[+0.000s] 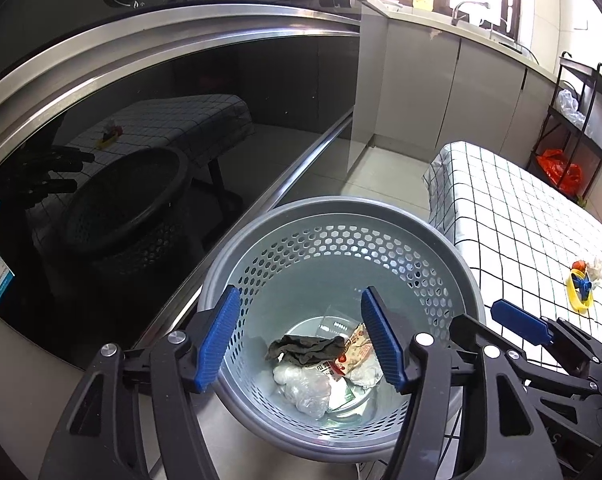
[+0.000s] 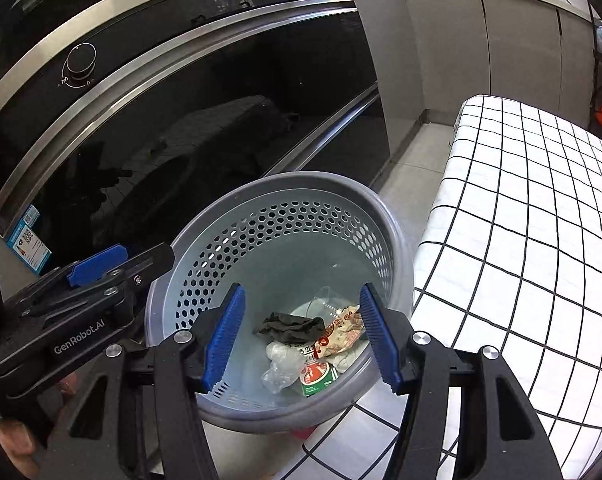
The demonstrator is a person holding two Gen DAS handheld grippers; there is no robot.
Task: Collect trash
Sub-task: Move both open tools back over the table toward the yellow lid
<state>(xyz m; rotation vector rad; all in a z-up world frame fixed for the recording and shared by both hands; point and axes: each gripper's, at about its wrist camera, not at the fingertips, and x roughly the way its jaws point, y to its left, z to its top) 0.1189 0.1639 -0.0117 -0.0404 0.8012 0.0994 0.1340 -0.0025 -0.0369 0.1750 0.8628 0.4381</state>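
Observation:
A grey perforated bin [image 1: 341,204] stands on the floor below both grippers. At its bottom lie a dark cloth [image 1: 305,350], a white plastic lump [image 1: 305,388] and a red-and-white wrapper [image 1: 355,350]. My left gripper [image 1: 301,340] hangs open over the bin mouth, with nothing between its blue pads. My right gripper [image 2: 303,336] is likewise open and empty over the same bin [image 2: 285,180], above the cloth [image 2: 293,326], the wrapper [image 2: 341,332] and a green-and-red carton [image 2: 317,376]. Small trash and a yellow piece [image 1: 581,284] lie on the table.
A table with a black-and-white checked cloth [image 2: 521,240] stands right of the bin. An oven with a dark glass front [image 1: 181,140] is close on the left. A black rack holding an orange bag [image 1: 561,168] stands at the far right. A hand [image 2: 17,440] shows at bottom left.

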